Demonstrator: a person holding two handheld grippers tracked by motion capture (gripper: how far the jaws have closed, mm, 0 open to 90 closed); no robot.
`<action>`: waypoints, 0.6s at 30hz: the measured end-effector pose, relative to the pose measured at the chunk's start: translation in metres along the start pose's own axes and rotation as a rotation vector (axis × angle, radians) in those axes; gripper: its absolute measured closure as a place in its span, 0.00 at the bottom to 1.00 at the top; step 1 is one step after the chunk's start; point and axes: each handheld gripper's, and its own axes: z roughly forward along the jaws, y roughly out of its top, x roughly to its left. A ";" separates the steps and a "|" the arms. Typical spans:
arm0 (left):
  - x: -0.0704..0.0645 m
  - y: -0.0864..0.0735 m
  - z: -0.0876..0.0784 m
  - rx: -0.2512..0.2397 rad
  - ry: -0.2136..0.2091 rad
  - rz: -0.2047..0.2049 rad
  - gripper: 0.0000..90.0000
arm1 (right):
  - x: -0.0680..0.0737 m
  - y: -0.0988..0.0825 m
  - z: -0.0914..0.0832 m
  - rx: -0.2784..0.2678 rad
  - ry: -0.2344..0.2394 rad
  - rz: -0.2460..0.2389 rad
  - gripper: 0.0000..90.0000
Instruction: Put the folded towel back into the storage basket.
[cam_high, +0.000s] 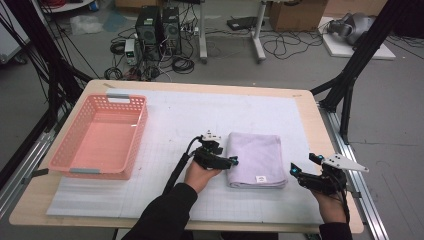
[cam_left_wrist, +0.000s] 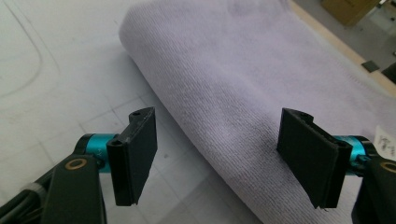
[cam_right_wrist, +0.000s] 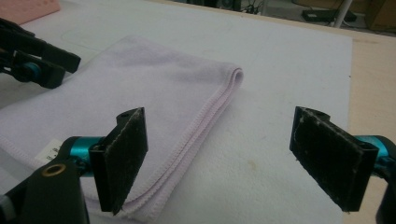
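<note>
- Folded lilac towel (cam_high: 256, 160) lies flat on the white grid mat (cam_high: 170, 115), right of centre on the bench (cam_high: 310, 107), near the person's edge.
- Towel has a white label (cam_high: 260, 178) at its near edge; in the right gripper view the stacked stitched hems run along the side facing the right tongs.
- Left tongs (cam_high: 232, 161) sit at the towel's left folded edge, tips just at the fabric. Jaws are spread apart, nothing clamped.
- Left gripper view: the rounded fold (cam_left_wrist: 196, 126) runs diagonally between the two black pads (cam_left_wrist: 137, 154); one pad is over the mat, the other over the towel. Cannot tell whether the pads touch the cloth.
- Right tongs (cam_high: 300, 169) are off the towel's right side, apart from it, over bare mat. Jaws released, wide, nothing between them but mat.
- Right gripper view: the towel's corner (cam_right_wrist: 236, 74) lies ahead and left of the jaws; the left tongs show at the far left edge.
- Pink plastic basket (cam_high: 100, 135) stands at the bench's left side, well apart from the towel.
</note>
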 end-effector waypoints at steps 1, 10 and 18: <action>-0.002 -0.001 0.005 0.018 0.003 -0.005 0.32 | 0.000 0.000 0.000 0.001 0.001 0.002 0.20; 0.002 -0.003 0.013 0.045 -0.068 -0.085 0.49 | 0.000 0.000 0.003 0.004 0.009 -0.005 0.20; 0.010 -0.002 0.008 0.028 -0.144 -0.092 0.88 | 0.002 0.000 0.004 0.010 0.014 -0.004 0.20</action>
